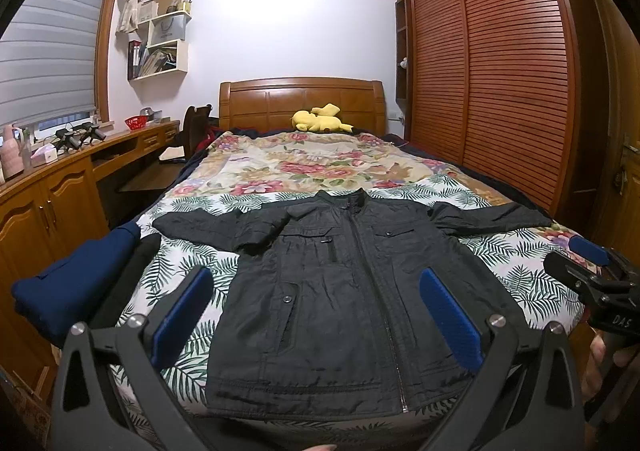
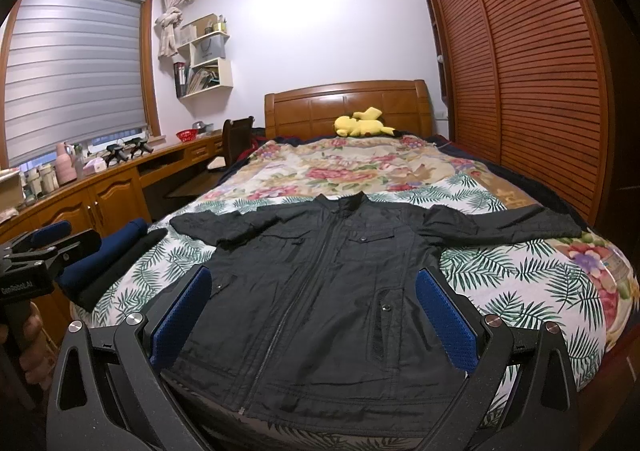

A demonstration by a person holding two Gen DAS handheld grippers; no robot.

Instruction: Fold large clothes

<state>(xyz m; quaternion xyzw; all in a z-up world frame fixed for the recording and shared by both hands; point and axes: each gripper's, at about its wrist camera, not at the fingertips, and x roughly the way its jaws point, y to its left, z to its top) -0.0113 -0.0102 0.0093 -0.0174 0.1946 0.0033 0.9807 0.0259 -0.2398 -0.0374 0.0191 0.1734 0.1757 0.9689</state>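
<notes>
A black zip-up jacket (image 1: 340, 291) lies flat and face up on the bed, sleeves spread to both sides, hem toward me; it also shows in the right wrist view (image 2: 320, 291). My left gripper (image 1: 316, 311) is open and empty, held above the jacket's lower half. My right gripper (image 2: 312, 311) is open and empty too, above the hem. Each gripper shows at the edge of the other's view: the right one (image 1: 592, 263), the left one (image 2: 48, 247).
The bed (image 1: 520, 283) has a leaf and flower print cover. Folded dark blue and black clothes (image 1: 80, 283) lie at its left edge. A yellow plush toy (image 1: 320, 119) rests by the headboard. A wooden desk (image 1: 60, 179) stands left, a slatted wardrobe (image 1: 500, 71) right.
</notes>
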